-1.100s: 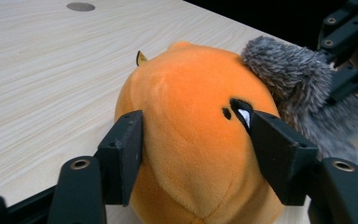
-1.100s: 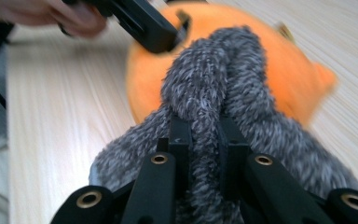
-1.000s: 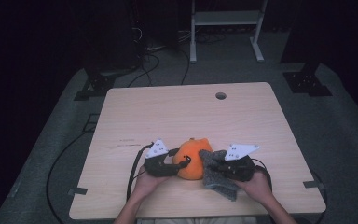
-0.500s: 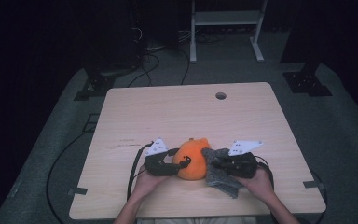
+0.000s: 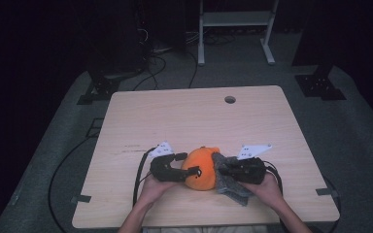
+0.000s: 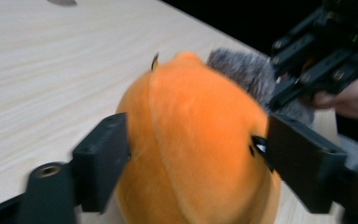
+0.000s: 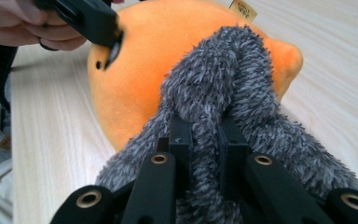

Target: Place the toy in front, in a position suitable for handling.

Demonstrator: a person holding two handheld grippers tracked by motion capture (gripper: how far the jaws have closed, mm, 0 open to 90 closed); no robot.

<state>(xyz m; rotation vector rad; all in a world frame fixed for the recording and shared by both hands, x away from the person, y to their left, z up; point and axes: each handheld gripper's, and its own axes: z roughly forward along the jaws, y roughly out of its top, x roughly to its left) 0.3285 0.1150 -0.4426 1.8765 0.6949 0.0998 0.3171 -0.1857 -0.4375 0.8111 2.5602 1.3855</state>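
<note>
A round orange plush toy (image 5: 201, 167) lies near the table's front edge, with a grey fuzzy cloth (image 5: 230, 187) draped against its right side. My left gripper (image 5: 189, 164) reaches in from the left. Its jaws have just been opening, and in the left gripper view the plush toy (image 6: 196, 140) still fills the gap, with both pads (image 6: 105, 163) against its sides. My right gripper (image 5: 223, 171) comes in from the right. It is shut on a bunched fold of the grey cloth (image 7: 223, 79), which lies over the orange plush toy (image 7: 140, 70).
The light wooden table (image 5: 199, 116) has a small round hole (image 5: 229, 99) near its far edge. Black cables (image 5: 141, 170) trail from the grippers off the front. Dark floor, stand legs and more cables lie beyond the table.
My left gripper's jaws have spread wider around the orange plush toy. Both hands have stayed almost where they were, and the right gripper still holds the grey cloth.
</note>
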